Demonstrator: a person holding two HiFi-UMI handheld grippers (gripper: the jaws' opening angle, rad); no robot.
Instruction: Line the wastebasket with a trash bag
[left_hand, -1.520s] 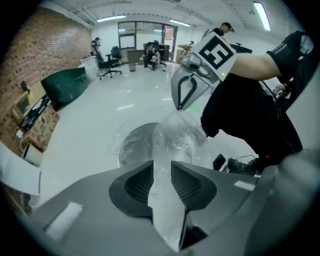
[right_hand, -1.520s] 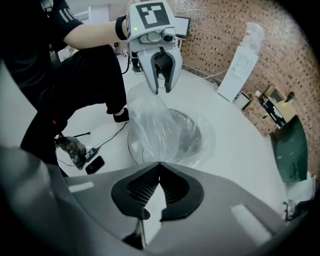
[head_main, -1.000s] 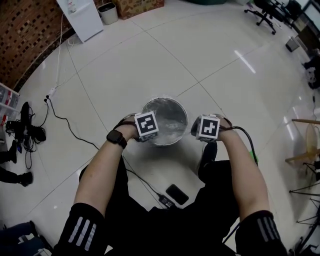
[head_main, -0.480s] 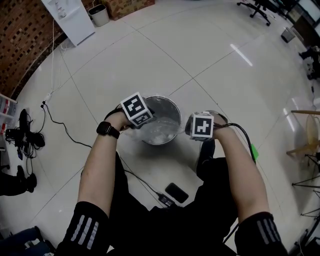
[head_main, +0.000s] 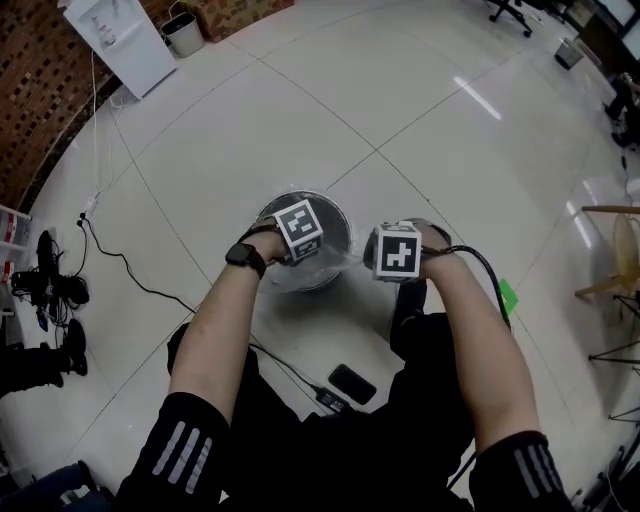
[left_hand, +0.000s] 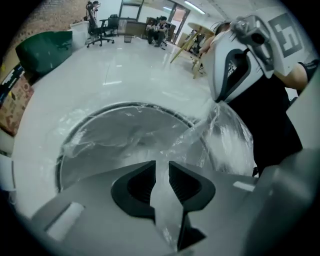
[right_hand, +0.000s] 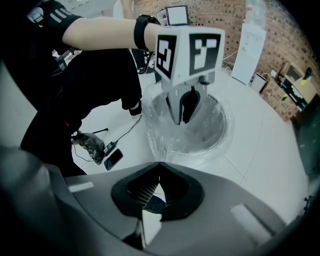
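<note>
White floor tiles (head_main: 420, 120) carried the round wastebasket (head_main: 335, 215), which stood upright with its mouth facing up, just ahead of our knees. Over the past second our left tool (left_hand: 161, 167) had moved from the left rim to over the mouth. Its jaws had been closing and now pinched a fold of the clear trash bag (left_hand: 220, 135) that sat inside. Our right tool (right_hand: 159, 165) stayed pressed together on the bag's edge beside the right rim. A phone (head_main: 352, 384) and a cable (head_main: 140, 283) lay on the floor nearby.
</note>
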